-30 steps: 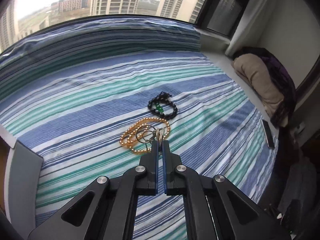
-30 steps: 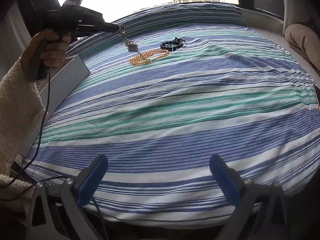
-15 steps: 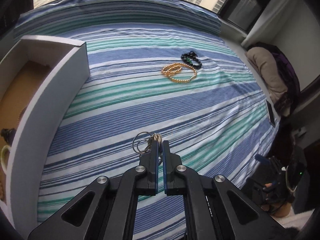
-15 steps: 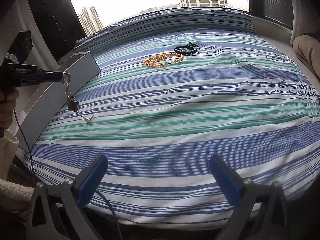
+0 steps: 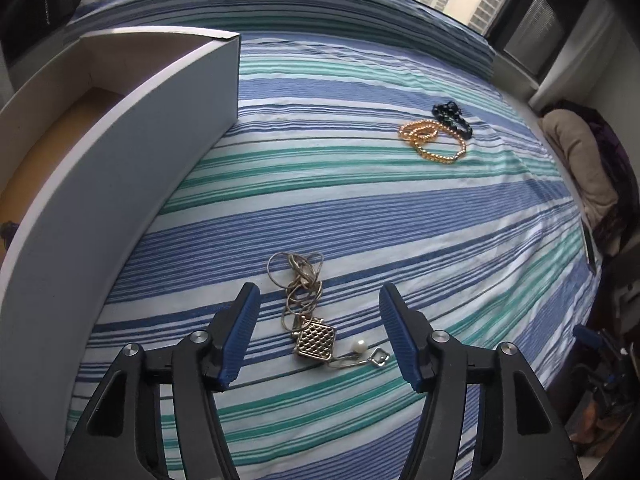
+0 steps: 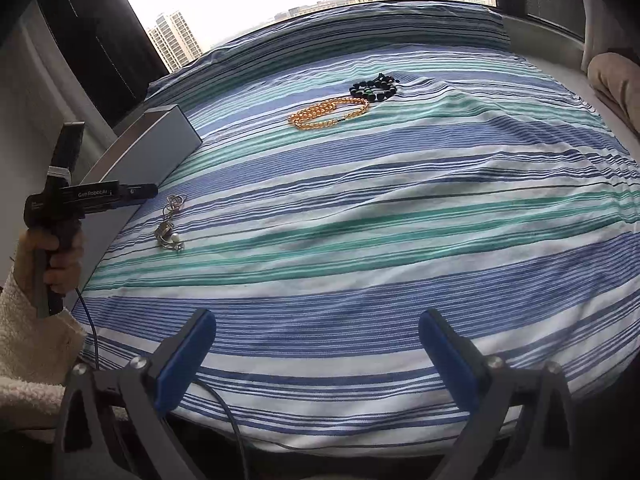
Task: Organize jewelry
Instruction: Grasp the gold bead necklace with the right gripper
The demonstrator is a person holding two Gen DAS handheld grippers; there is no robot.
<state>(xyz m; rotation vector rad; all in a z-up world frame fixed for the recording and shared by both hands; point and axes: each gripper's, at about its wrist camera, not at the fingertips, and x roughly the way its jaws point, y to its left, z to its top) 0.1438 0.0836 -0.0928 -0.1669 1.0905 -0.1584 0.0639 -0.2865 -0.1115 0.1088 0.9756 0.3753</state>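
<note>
A silver chain necklace with a square lattice pendant (image 5: 312, 336) and a pearl lies on the striped bed between the open fingers of my left gripper (image 5: 320, 320). It also shows in the right wrist view (image 6: 168, 224), just past the left gripper (image 6: 150, 191). A gold bead bracelet (image 5: 434, 142) (image 6: 330, 112) and a black bead bracelet (image 5: 452, 118) (image 6: 374, 89) lie touching each other farther up the bed. An open white box (image 5: 132, 128) (image 6: 140, 156) stands at the left. My right gripper (image 6: 316, 346) is open and empty over the near edge.
The blue, green and white striped bedspread (image 5: 400, 220) covers the bed. A beige cushion (image 5: 580, 160) lies at the right edge by the wall. A window with tower blocks runs behind the bed. Small dark items lie inside the box at its near end (image 5: 8, 232).
My left gripper carried the necklace from above the bracelets toward the box, lowered it, then opened and let it go onto the bed. The right gripper stayed open.
</note>
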